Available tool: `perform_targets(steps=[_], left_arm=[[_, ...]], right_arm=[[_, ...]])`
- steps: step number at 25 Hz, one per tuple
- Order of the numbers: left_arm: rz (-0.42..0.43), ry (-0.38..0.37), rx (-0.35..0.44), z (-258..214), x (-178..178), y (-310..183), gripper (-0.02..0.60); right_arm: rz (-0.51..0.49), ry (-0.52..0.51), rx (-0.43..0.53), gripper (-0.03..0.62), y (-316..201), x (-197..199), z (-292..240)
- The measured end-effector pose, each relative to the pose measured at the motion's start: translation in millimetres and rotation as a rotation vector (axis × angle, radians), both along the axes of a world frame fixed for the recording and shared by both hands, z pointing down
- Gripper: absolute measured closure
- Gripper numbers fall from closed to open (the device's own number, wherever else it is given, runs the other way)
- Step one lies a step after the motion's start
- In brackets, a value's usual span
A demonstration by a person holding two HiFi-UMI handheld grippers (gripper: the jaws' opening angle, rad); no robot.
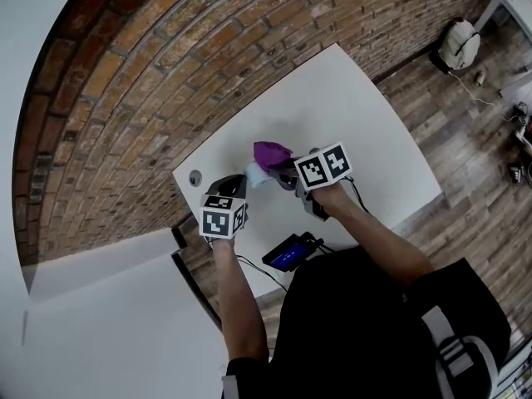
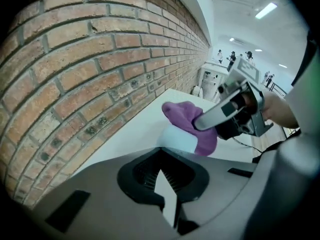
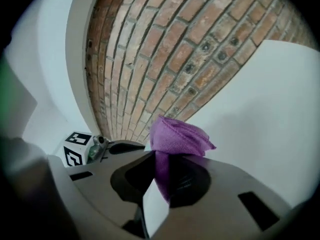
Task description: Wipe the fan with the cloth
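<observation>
A black device with a lit blue screen (image 1: 288, 253) lies with its cables at the near edge of the white table (image 1: 374, 140). Farther in, 1 round grommet hole (image 1: 195, 176) sits close to the table's far edge, which meets a red brick wall (image 1: 125, 98). Wood-plank floor (image 1: 465, 140) runs past the table to the right, with a pale rounded object (image 1: 460, 44) resting on it well away. The left gripper view also shows a bright hall with several people (image 2: 232, 59) far off. Both of the person's forearms reach forward from the body, so the 2 tools meet over the middle of the table. The left gripper (image 1: 239, 181) tilts steeply down with its jaws drawn together. The fan (image 1: 256, 175) is right at its tips, but whether the jaws pinch it cannot be told. The right gripper (image 1: 287, 171) comes in from the right, closer to level, its jaws clamped on the cloth (image 1: 272, 153). The cloth is purple, and above the jaws it bunches into a loose folded wad that drapes over the top of the fan. What shows of the fan is a small, rounded, pale blue-white body under the cloth, between the 2 tools.
</observation>
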State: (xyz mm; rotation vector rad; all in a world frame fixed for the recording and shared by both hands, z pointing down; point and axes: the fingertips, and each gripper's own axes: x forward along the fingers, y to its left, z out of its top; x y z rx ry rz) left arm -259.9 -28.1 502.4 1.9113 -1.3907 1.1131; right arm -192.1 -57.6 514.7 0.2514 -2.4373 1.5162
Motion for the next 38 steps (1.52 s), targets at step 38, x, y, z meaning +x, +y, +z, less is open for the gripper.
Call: perform_targets(steps=[38], left_arm=[[0.243,-0.260,-0.064,-10.6,34.4,-1.4,0.583]], right_arm=[[0.136,-0.254,-0.146,0.534,-14.3,-19.9,-23.9]])
